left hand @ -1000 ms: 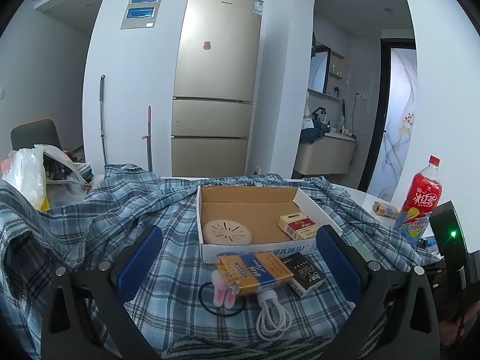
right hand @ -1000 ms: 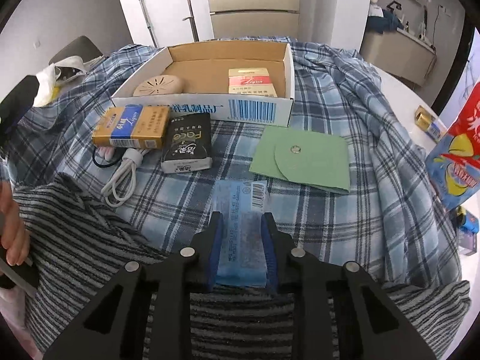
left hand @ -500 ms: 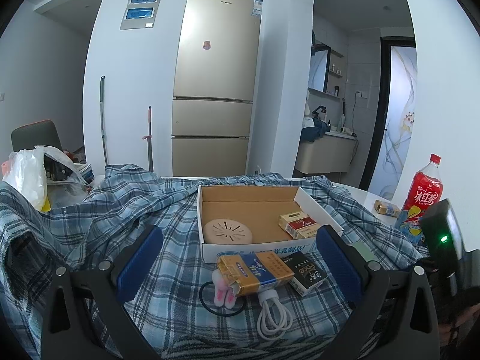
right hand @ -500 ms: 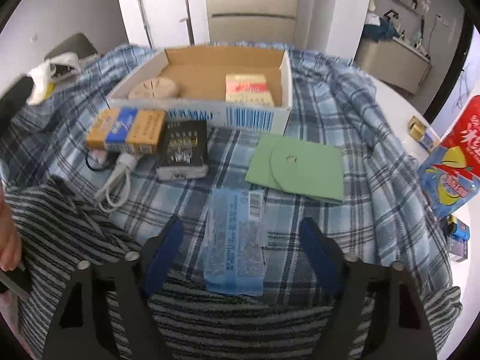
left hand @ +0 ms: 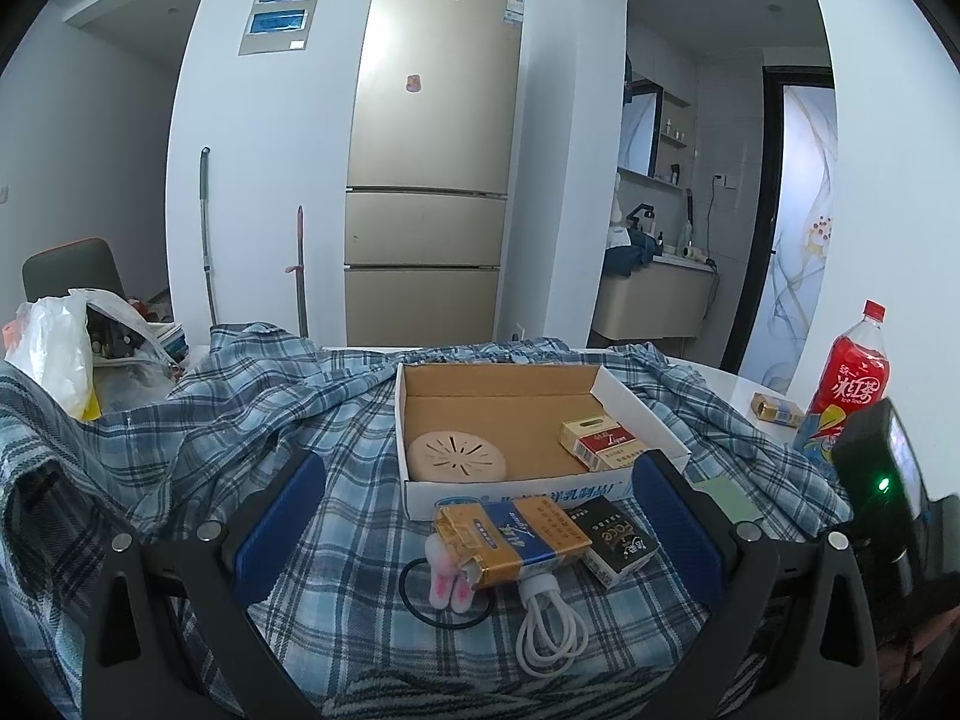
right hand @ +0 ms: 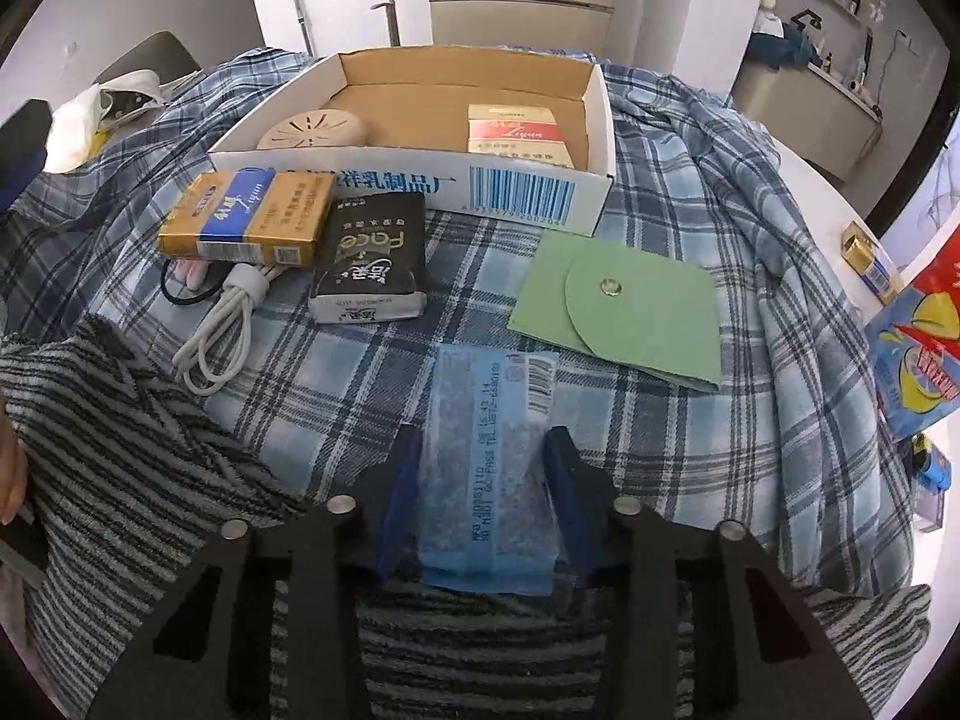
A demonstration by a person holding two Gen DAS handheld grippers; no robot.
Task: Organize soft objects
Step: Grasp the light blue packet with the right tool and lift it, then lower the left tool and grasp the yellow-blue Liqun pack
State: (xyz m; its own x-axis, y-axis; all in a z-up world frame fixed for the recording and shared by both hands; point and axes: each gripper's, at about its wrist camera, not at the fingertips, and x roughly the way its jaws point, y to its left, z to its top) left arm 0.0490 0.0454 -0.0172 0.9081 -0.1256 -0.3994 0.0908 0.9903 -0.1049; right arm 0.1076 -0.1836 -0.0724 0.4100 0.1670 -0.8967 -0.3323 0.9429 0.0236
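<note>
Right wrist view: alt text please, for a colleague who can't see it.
The right tongs have just closed on a blue packet lying on plaid cloth. Beyond lie a green envelope, a black pack and an open cardboard box.

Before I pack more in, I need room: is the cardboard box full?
No. The cardboard box holds only a round beige disc and a red pack; much floor is bare.

Left tongs (left hand: pixel 477 531) held wide open, nearly level. Right tongs (right hand: pixel 483 495), angled steeply down, have just been closing, pads against a blue packet (right hand: pixel 489 480).
</note>
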